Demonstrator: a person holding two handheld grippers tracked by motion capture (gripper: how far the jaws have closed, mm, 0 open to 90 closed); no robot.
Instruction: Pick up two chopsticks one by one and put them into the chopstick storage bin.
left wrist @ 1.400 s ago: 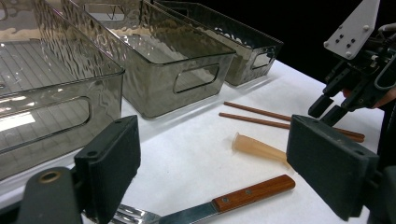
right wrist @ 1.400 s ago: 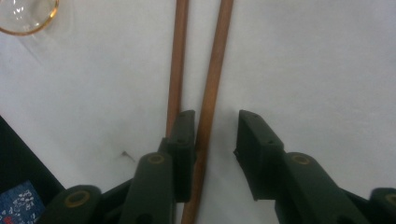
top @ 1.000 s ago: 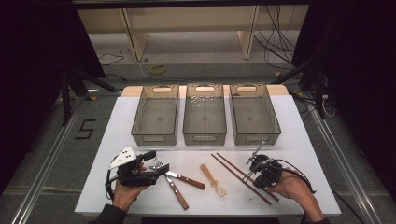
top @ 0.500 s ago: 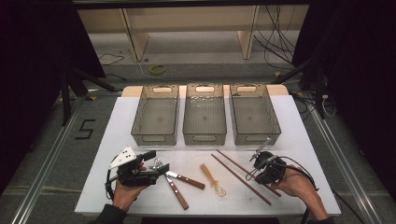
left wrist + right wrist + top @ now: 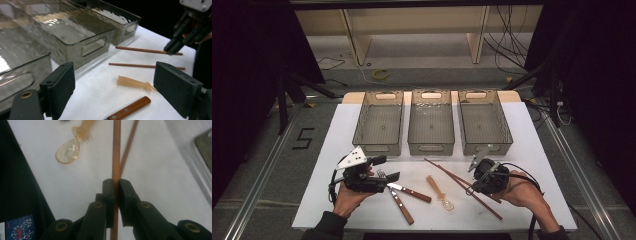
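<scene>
1. The right gripper [image 5: 115, 185] has its jaws clamped on one chopstick [image 5: 116, 150], raised just off the tabletop [image 5: 532, 150]; gripped near one end, it could pivot or slip.
2. Its long free end may snag the second chopstick [image 5: 128, 147] crossing beneath.
3. The left gripper [image 5: 113, 87] hovers with jaws wide and empty near the spoon [image 5: 133, 83].

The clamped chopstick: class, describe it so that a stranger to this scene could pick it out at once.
Start at the white table and go to the right hand-held gripper near its front edge. Two thin brown chopsticks lie there; the clamped chopstick is pinched between the shut jaws, while its twin lies free beside it.
</scene>
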